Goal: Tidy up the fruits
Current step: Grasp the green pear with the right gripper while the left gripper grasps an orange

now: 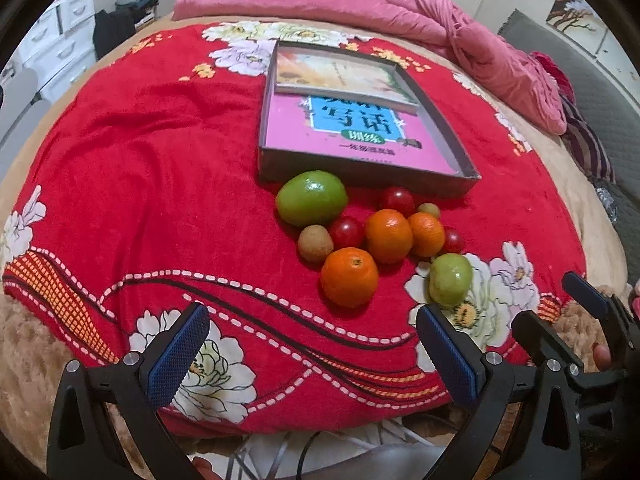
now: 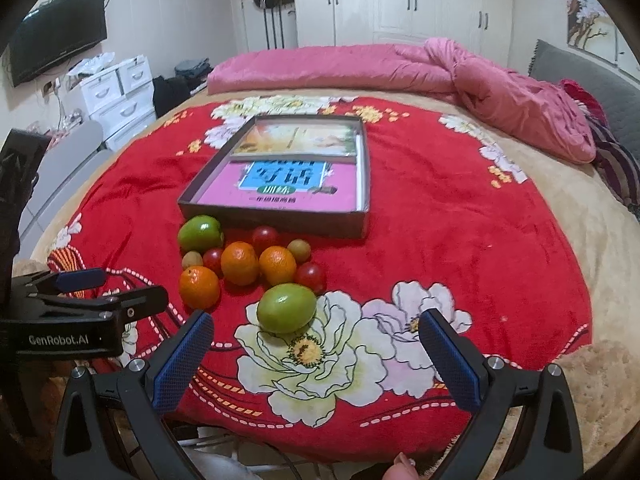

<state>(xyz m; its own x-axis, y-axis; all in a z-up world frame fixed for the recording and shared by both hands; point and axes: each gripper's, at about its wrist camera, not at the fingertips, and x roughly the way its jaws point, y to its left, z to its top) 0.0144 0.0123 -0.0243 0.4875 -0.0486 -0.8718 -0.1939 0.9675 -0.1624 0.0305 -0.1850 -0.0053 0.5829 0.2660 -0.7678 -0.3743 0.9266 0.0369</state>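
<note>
We had both tools gaping and empty, left tool [image 1: 312, 356] and right tool [image 2: 316, 360] short of the fruit cluster [image 1: 372, 236] heaped on the bed's red blanket [image 1: 160, 184] before the shallow box [image 1: 466, 168], so nothing was sorted yet and the nearest green fruit [image 2: 286, 308] looked the next reach.

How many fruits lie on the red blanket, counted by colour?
Green fruits: 2
Orange fruits: 3
Small red fruits: 3
Small brownish fruits: 2
Total: 10
</note>
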